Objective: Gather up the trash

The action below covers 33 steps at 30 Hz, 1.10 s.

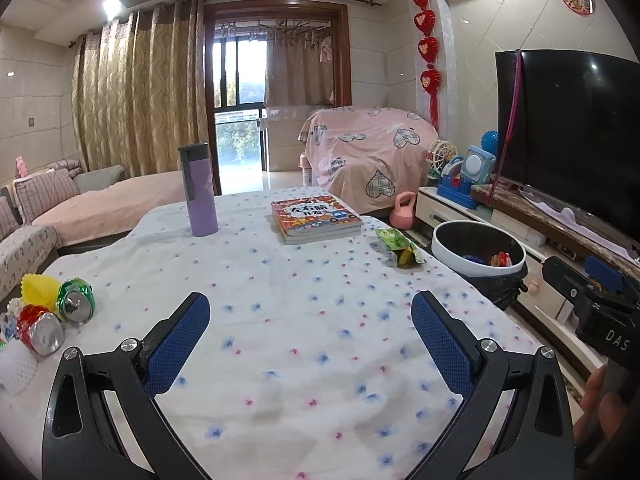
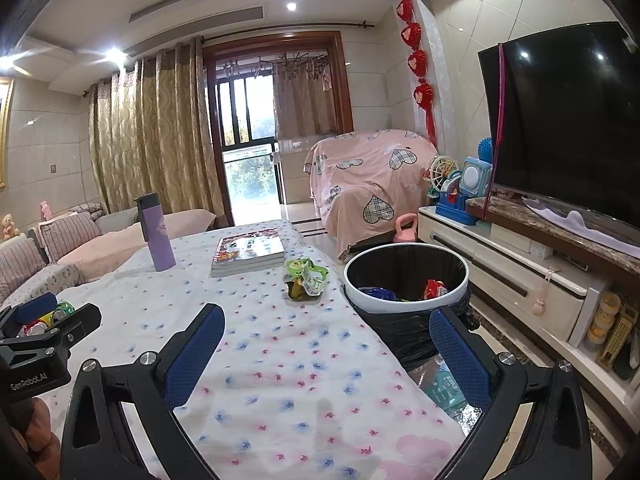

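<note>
Two hand-held grippers are in our hands, and both stand wide open with nothing between their blue pads: the left hand-held gripper (image 1: 310, 316) hovers over the bare middle of the table (image 1: 280, 320), and the right hand-held gripper (image 2: 328, 332) hovers over the right edge of the table, near the trash bin (image 2: 404, 276). The bin stands on the floor just beside the table and it holds already some wrappers, so we judge that the collecting is partly done and that we are now between two picks. On the table some trash is left. The green snack wrapper (image 2: 306, 278) lies near the right edge, close to the bin and in front of the stack of books (image 2: 248, 256). At the far left edge we see a green crushed can (image 1: 76, 300), a red crushed can (image 1: 42, 330) and a yellow piece (image 1: 40, 288), all together in one small group. The purple bottle (image 1: 199, 190) stands upright behind, and we think that it and the books are not trash. For the next move, we would reach forward with the right hand-held gripper to the green wrapper, because it is the nearest, close the fingers on its crumpled top, and carry it over the rim of the bin. The wrapper is thin and light, so the pads must come low to the cloth without pulling it.
</note>
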Each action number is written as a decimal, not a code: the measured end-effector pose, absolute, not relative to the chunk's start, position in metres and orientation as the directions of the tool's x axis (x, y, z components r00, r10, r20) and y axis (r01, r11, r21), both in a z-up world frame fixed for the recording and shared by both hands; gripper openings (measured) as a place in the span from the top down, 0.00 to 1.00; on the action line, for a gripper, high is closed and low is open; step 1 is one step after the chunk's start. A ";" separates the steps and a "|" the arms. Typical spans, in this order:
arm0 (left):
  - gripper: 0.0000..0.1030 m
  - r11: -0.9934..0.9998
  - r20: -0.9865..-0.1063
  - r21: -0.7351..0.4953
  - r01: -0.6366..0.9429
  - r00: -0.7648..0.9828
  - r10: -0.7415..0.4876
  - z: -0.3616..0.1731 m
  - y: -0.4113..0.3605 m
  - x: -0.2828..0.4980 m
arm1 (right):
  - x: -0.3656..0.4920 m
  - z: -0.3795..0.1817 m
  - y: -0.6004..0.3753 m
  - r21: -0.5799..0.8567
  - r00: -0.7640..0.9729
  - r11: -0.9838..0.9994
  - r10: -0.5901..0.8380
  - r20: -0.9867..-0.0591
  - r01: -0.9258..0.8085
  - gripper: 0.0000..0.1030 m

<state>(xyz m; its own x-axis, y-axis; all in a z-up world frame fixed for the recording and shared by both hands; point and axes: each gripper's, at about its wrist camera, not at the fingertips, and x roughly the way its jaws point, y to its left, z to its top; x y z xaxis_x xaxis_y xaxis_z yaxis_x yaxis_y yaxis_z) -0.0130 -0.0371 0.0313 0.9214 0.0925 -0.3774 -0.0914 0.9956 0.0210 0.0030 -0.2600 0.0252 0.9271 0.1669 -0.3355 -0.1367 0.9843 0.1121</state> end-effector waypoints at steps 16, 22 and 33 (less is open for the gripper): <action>0.00 0.995 -0.386 0.016 -0.095 0.918 0.094 0.030 -0.035 -0.013 | 0.002 0.027 -0.260 0.115 0.927 0.983 0.172 -0.333 -0.141 0.00; 0.00 0.995 -0.388 0.018 -0.095 0.917 0.094 0.029 -0.035 -0.014 | 0.001 0.028 -0.257 0.115 0.927 0.983 0.175 -0.332 -0.144 0.00; 0.00 0.995 -0.391 0.020 -0.094 0.915 0.094 0.029 -0.035 -0.014 | 0.001 0.028 -0.256 0.116 0.926 0.983 0.175 -0.334 -0.144 0.00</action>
<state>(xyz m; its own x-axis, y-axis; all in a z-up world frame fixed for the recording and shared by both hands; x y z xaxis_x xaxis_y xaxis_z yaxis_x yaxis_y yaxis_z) -0.0139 -0.0345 0.0287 0.9155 0.0942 -0.3912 -0.0940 0.9954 0.0196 0.0014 -0.2565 0.0276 0.9261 0.1750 -0.3343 -0.1438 0.9828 0.1161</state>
